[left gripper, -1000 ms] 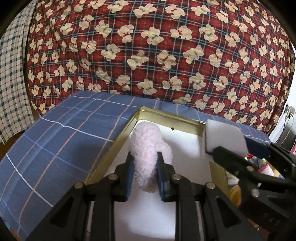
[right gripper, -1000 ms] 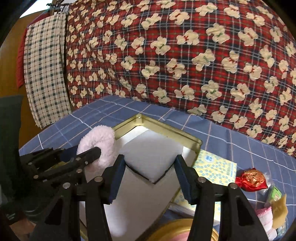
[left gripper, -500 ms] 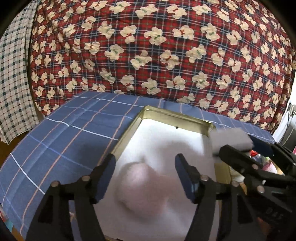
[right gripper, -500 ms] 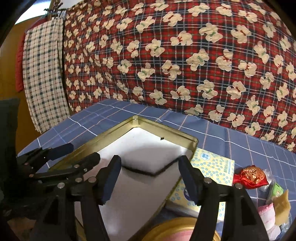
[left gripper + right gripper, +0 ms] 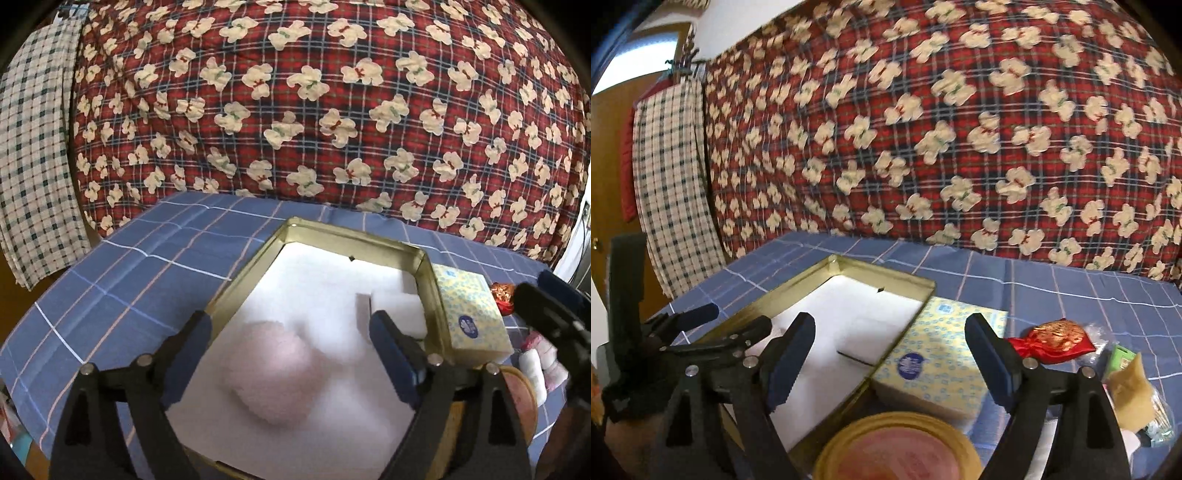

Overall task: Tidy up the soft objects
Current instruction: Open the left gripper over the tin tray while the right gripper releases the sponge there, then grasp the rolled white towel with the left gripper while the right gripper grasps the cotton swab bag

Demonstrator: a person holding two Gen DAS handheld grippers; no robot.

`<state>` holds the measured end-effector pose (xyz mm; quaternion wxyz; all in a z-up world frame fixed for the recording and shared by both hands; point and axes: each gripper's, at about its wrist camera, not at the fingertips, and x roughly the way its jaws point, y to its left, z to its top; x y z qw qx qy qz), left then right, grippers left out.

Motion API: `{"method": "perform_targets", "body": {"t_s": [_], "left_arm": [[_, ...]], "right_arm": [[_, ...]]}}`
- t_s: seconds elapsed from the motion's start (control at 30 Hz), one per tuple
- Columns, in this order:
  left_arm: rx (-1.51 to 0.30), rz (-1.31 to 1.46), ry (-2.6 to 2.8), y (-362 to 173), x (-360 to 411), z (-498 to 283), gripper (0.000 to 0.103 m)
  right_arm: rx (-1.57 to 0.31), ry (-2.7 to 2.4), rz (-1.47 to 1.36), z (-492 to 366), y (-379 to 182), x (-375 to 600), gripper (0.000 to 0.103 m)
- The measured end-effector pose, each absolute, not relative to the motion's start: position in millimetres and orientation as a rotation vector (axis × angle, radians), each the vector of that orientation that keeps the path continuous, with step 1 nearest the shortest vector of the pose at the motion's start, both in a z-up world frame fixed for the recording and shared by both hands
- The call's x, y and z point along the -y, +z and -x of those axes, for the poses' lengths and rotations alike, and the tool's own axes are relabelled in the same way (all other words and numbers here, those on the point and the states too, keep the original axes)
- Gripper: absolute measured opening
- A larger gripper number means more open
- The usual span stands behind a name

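Note:
A gold tin box (image 5: 354, 236) with a white lining sits on the blue plaid cloth. A pink fluffy puff (image 5: 273, 376) lies loose inside it, below my open, empty left gripper (image 5: 288, 354). A white sponge block (image 5: 399, 310) lies in the tin by its right wall; it also shows in the right wrist view (image 5: 875, 332). My right gripper (image 5: 890, 358) is open and empty, above the tin's right wall (image 5: 886, 273) and a tissue pack.
A yellow-and-blue tissue pack (image 5: 942, 350) lies right of the tin. A red-gold pouch (image 5: 1052, 339) and small packets (image 5: 1126, 376) lie further right. A round gold lid (image 5: 897, 446) is near the front. A red bear-print quilt (image 5: 314, 110) rises behind.
My left gripper opened and dropped the pink puff into the tin. My right gripper opened, released the white sponge block into the tin and drew back to the right.

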<state>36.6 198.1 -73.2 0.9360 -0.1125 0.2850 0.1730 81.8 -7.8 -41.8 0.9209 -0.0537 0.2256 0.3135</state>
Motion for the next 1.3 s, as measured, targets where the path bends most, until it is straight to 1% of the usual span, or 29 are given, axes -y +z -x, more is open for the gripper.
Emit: {"method": "perform_targets", "body": {"t_s": [0.3, 0.4, 0.53, 0.67, 0.9, 0.93, 1.0, 1.07, 1.23, 1.3], "left_arm": [[-0.566, 0.255, 0.364, -73, -198, -33, 0.091], [-0.562, 0.242, 0.333, -70, -186, -32, 0.091], [-0.529, 0.187, 0.239, -61, -149, -32, 0.093], [-0.517, 0.146, 0.119, -53, -101, -35, 0.093], [-0.529, 0.028, -0.047, -49, -18, -42, 0.091], [-0.533, 0.011, -0.060, -49, -9, -44, 0.090], [-0.547, -0.017, -0.089, -50, 11, -48, 0.084], [-0.559, -0.032, -0.116, -52, 24, -51, 0.075], [-0.624, -0.078, -0.170, -64, 53, -64, 0.059], [-0.661, -0.079, -0.185, -70, 60, -70, 0.056]], "right_arm": [[-0.472, 0.510, 0.042, -89, -47, 94, 0.085], [-0.460, 0.428, 0.047, -86, -51, 123, 0.085], [-0.445, 0.307, 0.016, -85, -55, 170, 0.085], [-0.437, 0.204, -0.004, -84, -60, 208, 0.085], [-0.449, 0.154, -0.010, -86, -68, 236, 0.085], [-0.449, 0.153, -0.011, -86, -70, 239, 0.085], [-0.452, 0.150, -0.009, -88, -71, 242, 0.085], [-0.459, 0.154, -0.023, -90, -71, 247, 0.085], [-0.450, 0.142, -0.045, -89, -71, 257, 0.085], [-0.453, 0.132, -0.067, -90, -71, 264, 0.085]]}}
